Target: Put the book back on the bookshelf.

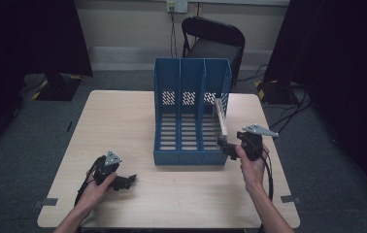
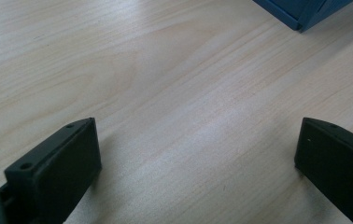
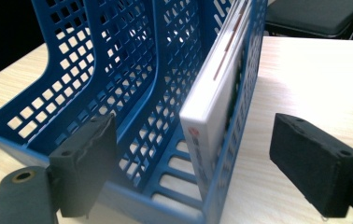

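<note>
A blue three-slot file rack (image 1: 190, 124) stands mid-table. A white book (image 1: 219, 115) stands upright in its rightmost slot, leaning on the right wall. My right gripper (image 1: 225, 146) is at the rack's front right corner, open. In the right gripper view the book (image 3: 214, 107) and the rack's right wall (image 3: 242, 116) lie between the wide-apart jaws of the right gripper (image 3: 193, 163), untouched. My left gripper (image 1: 129, 180) rests low over the table near the front left, open and empty. In the left gripper view the left gripper (image 2: 198, 158) has bare wood between its jaws, and the rack's corner (image 2: 300, 11) is at top right.
The light wooden table (image 1: 123, 116) has free surface left and right of the rack. A black chair (image 1: 215, 41) stands behind the table's far edge. Dark curtains and cables (image 1: 288, 111) flank the table on a grey carpet.
</note>
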A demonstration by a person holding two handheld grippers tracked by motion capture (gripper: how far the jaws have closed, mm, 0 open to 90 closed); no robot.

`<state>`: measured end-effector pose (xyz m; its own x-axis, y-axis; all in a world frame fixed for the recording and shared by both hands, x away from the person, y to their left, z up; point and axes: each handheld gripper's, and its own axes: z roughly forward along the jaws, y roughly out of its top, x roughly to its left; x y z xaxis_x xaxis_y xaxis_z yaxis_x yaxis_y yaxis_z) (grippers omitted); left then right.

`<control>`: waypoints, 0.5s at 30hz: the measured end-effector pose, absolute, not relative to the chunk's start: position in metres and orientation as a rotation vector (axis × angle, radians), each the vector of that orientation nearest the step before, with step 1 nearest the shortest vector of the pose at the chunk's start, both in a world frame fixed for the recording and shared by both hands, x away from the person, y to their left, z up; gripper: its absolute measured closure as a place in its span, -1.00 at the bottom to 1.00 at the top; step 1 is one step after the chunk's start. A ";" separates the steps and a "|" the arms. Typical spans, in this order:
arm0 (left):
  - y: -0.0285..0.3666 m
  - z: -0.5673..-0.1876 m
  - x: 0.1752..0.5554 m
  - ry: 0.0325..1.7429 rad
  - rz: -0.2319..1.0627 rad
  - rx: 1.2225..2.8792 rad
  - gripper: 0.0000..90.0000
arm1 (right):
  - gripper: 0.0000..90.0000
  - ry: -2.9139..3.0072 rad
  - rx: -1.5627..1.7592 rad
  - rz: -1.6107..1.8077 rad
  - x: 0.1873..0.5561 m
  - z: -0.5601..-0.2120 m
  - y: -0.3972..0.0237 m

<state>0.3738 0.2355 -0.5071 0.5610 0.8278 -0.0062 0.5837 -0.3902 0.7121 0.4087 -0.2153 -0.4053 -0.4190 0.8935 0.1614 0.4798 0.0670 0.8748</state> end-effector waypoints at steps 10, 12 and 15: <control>0.235 -0.507 0.374 1.126 0.464 2.117 -1.00 | -0.68 1.966 1.360 1.287 0.385 -0.412 -0.237; 0.235 -0.507 0.374 1.127 0.464 2.116 -1.00 | -0.67 1.978 1.363 1.264 0.380 -0.416 -0.243; 0.236 -0.507 0.374 1.128 0.465 2.116 -1.00 | -0.67 1.992 1.379 1.251 0.374 -0.422 -0.253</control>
